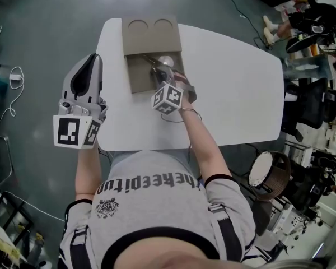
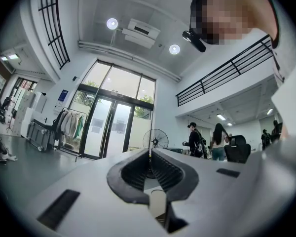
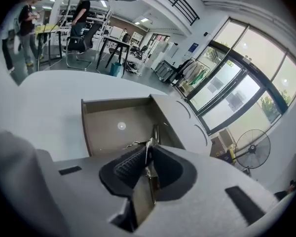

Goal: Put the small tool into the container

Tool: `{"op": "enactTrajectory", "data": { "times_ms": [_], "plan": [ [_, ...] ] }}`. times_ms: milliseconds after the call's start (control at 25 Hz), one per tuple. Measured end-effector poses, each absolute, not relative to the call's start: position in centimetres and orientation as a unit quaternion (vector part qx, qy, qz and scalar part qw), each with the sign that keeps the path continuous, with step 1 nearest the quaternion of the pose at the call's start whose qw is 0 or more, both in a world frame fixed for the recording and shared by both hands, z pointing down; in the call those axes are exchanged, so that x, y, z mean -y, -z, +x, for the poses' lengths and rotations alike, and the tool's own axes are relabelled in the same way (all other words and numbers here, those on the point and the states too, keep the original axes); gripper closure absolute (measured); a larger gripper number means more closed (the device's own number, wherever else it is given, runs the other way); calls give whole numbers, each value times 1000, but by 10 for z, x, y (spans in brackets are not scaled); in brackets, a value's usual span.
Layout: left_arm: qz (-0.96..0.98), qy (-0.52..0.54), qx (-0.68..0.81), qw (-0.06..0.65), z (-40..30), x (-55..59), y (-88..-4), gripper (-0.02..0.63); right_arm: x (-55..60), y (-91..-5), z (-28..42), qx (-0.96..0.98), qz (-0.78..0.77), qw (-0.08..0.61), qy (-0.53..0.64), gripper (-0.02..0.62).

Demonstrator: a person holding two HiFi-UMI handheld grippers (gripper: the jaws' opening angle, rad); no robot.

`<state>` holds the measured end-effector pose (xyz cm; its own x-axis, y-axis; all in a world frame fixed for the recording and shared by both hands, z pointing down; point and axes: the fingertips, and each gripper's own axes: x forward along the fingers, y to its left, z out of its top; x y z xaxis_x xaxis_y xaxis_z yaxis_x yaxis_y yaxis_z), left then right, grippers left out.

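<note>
The right gripper (image 3: 148,156) is clamped on the small tool (image 3: 154,134), a thin metal piece pinched between the ribbed pads, its free end sticking out past the jaw tips; the tool hangs over the open container (image 3: 103,127), above the near right part of its floor and close to the right wall, and whether it touches the bottom cannot be told; a small pale round spot (image 3: 121,126) lies on the container floor to the left of the tool; in the head view this gripper reaches forward from the person's right hand into the brown container (image 1: 135,77), whose flat lid (image 1: 151,35), marked with two circles, is folded back on the far side; the container rests on the white desk (image 1: 235,88) near its far left corner; the left gripper (image 2: 150,154) has its jaws brought together at the tips with nothing between them; it is held up beyond the left edge of the desk, well apart from the container, and looks out into the room towards glass doors (image 2: 111,127) and a standing fan (image 2: 155,138).
</note>
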<state>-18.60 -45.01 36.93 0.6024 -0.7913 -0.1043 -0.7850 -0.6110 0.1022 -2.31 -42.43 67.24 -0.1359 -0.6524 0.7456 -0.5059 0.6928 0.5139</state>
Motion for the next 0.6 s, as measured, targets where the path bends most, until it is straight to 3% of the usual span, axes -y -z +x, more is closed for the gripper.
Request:
{"op": "enactTrajectory", "data": {
  "times_ms": [320,600],
  "plan": [
    [892,69,447,18,-186,443,-365,592,422,-673,-28,769,386,509,13,523],
    [891,75,447,14,-172,434,-358,592,417,-629,-28,809,448,371,-86,529]
  ]
}}
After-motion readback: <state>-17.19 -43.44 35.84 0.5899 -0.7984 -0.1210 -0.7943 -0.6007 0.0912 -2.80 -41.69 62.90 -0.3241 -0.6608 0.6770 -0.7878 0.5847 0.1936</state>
